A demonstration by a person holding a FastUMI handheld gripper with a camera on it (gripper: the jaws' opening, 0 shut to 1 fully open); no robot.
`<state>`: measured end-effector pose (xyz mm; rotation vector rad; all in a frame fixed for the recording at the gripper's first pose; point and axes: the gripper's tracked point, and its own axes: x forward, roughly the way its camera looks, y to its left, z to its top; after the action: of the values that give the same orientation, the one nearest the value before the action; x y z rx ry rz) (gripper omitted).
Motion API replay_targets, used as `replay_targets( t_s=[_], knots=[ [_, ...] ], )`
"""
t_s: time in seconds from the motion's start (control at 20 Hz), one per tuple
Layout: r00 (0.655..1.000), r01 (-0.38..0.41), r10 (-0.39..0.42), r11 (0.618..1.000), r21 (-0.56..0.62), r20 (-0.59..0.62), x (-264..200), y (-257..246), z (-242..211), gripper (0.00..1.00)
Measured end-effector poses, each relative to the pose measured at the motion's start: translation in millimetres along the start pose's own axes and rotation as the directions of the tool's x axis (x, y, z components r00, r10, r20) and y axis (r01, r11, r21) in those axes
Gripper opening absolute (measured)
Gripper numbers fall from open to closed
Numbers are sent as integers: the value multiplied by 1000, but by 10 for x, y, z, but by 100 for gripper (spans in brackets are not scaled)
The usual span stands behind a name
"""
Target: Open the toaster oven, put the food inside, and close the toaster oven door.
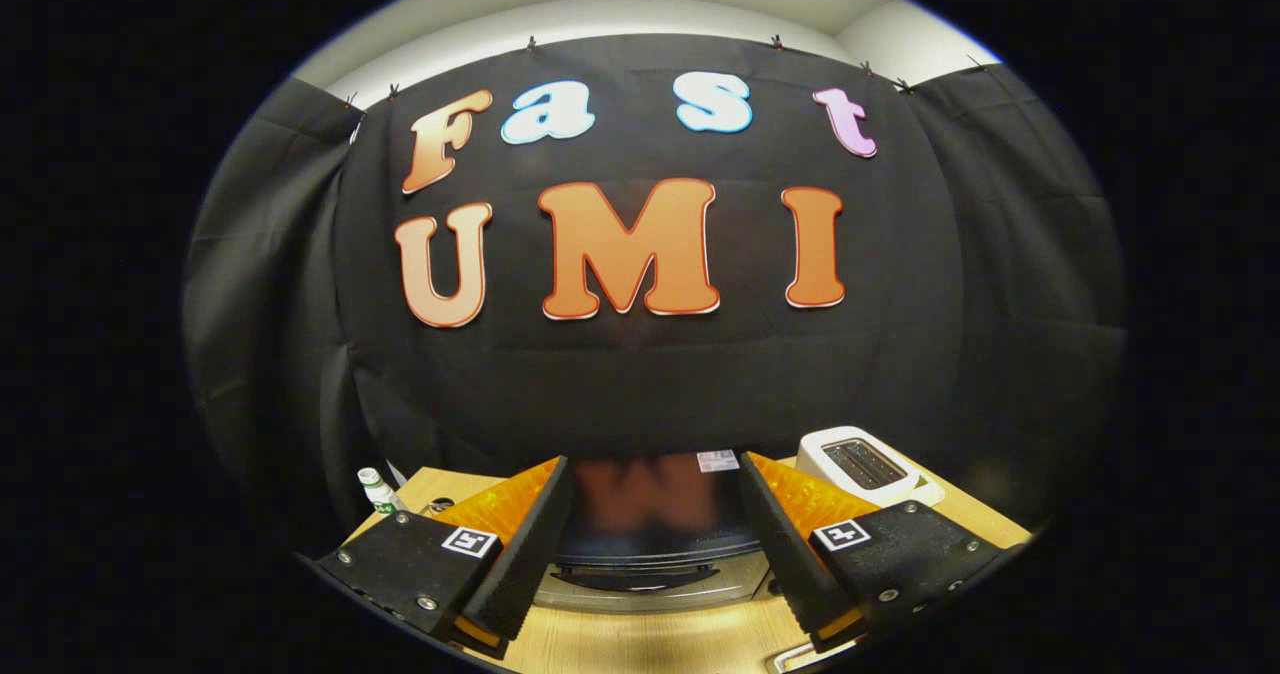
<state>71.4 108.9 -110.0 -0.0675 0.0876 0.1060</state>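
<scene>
Tongs (655, 554) gape wide, gripping nothing. Between my fingers, just ahead, sits the dark glass-fronted toaster oven (650, 544), door apparently closed, on the pale wooden table (640, 644). I'd drop low, hook the handle squarely, then pull down steadily.

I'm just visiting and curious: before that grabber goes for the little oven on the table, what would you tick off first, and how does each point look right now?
1. Gripper open: ok, its fingers stand wide apart with nothing held.
2. Toaster oven lined up: ok, it sits between the fingers, just ahead of them.
3. Door shut and handle reachable: ok, the handle runs along the door's lower front with nothing over it.
4. Food ready to load: cannot tell, none is recognisable here.
5. Neighbours out of the way: ok, the white toaster stands off to the right and the bottle off to the left on the table.
</scene>
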Motion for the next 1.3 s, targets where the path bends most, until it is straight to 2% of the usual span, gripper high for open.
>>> replay_targets(
  t_s=[0.1,0.35,0.7,0.95,1.3],
  knots=[
    [999,-19,19,1000,-7,-40,145,80,-192,99],
    [992,26,-34,997,-67,-122,362,8,-573,99],
    [973,-2,-12,998,-58,-230,466,124,-948,99],
    [954,-10,-14,997,-81,-300,462,175,-1142,99],
    [942,-24,13,999,-29,-335,380,217,-1148,99]
  ],
)
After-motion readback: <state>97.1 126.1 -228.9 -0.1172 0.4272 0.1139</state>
